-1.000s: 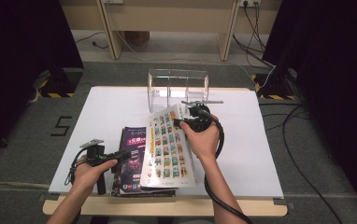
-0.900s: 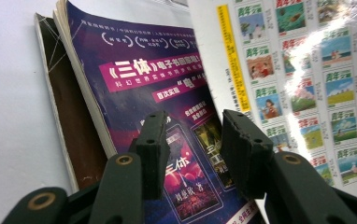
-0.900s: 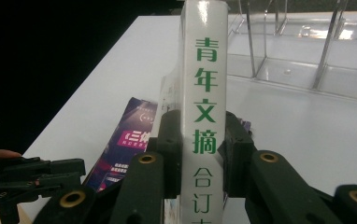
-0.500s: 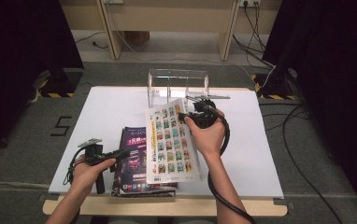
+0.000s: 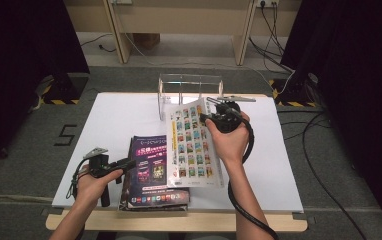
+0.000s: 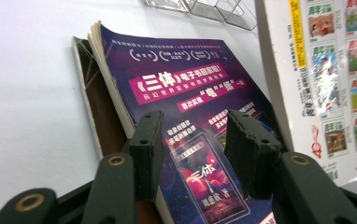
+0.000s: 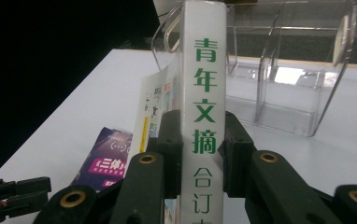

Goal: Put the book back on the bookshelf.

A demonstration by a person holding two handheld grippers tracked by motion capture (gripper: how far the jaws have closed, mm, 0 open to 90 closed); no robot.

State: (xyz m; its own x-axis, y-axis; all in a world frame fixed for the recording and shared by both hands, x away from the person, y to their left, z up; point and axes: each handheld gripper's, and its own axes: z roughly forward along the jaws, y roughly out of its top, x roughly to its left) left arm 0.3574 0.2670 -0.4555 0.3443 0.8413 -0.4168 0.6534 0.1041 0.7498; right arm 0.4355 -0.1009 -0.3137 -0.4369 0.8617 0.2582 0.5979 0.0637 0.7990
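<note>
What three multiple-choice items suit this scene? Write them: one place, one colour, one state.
1. Where does the clear rack stand? A. near the table's far edge B. on the floor C. under the table
2. Lettering on the held white volume's spine: A. red B. green C. blue
3. The left gripper is: A. open B. shut on the rack C. shut on the volume
A, it stands beyond the volume; B, green characters between the right gripper's pads; A, its jaws have just been opening, nothing between them.

A clear acrylic rack [image 5: 189, 89] stands on the white table [image 5: 121, 112].
</note>
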